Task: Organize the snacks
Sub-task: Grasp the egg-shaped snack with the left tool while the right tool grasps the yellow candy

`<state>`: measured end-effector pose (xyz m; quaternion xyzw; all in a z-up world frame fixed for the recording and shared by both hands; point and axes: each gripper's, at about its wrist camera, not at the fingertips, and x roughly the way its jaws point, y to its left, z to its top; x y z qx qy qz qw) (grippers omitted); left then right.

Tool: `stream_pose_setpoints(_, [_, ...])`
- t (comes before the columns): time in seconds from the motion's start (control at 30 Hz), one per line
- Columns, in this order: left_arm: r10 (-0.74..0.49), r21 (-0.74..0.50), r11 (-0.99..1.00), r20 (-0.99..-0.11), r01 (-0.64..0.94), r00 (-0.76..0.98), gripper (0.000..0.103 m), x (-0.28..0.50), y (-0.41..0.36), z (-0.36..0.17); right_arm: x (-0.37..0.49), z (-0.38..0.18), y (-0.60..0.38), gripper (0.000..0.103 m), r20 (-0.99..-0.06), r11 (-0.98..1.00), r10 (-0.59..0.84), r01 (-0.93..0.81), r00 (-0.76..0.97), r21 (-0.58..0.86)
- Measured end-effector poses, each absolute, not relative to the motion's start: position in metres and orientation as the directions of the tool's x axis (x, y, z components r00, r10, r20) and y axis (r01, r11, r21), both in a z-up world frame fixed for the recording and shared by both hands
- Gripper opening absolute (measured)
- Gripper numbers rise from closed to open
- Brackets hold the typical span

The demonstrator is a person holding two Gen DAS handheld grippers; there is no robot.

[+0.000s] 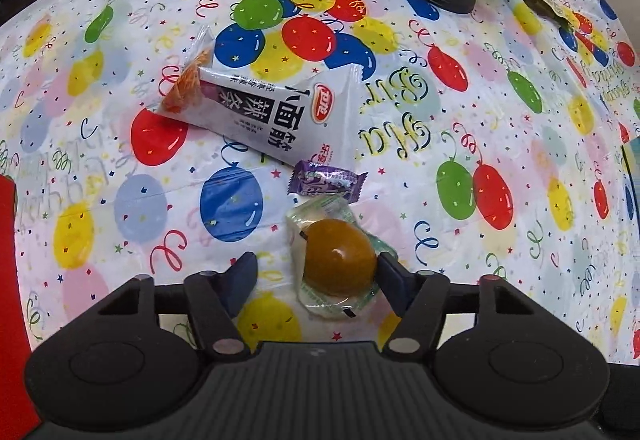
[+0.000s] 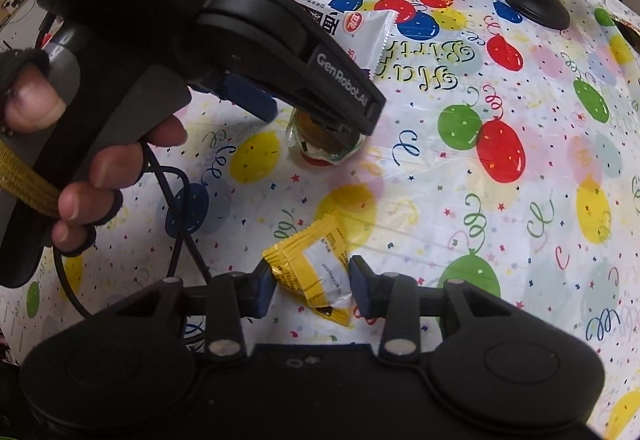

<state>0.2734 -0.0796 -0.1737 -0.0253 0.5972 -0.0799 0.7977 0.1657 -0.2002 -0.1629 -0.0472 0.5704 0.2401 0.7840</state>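
Two grippers work your balloon-print tablecloth [image 1: 460, 128]. Your left gripper [image 1: 316, 272] straddles a clear-wrapped brown jelly snack [image 1: 340, 264], only its 3 o'clock pad touching. Your right gripper [image 2: 314, 286] pinches a yellow packet [image 2: 316, 272]. At 12 o'clock lies a white pouch [image 1: 280, 112].

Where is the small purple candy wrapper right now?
In the left wrist view, the purple candy wrapper lies mid-table, between the white snack packet and the clear-wrapped brown snack.
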Motion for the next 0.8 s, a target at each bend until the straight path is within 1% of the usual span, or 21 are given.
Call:
stream_pose_setpoints(0.03, [-0.166,-0.143,0.985,-0.947,0.099,0.274,0.055,0.273,-0.080,-0.173,0.165,-0.163,-0.201,0.036,-0.917,0.882,0.323,-0.426,0.237,0.200])
stream_pose_setpoints(0.07, [-0.174,-0.151,0.983,-0.946,0.102,0.274,0.052,0.273,-0.080,-0.173,0.165,-0.162,-0.202,0.035,-0.916,0.884,0.322,-0.423,0.238,0.200])
stream_pose_setpoints(0.1, [-0.182,-0.159,0.982,-0.945,0.103,0.273,0.044,0.273,-0.081,-0.172,0.164,-0.162,-0.203,0.035,-0.915,0.885,0.323,-0.420,0.240,0.203])
stream_pose_setpoints(0.43, [-0.158,-0.147,0.987,-0.949,0.063,0.273,0.043,0.263,-0.074,-0.167,0.157,-0.148,-0.221,0.032,-0.897,0.903,0.339,-0.367,0.285,0.225])
stream_pose_setpoints(0.8, [-0.151,-0.160,0.987,-0.934,0.000,0.323,0.043,0.227,-0.053,-0.128,0.135,-0.113,-0.241,0.032,-0.856,0.907,0.369,-0.341,0.363,0.247])
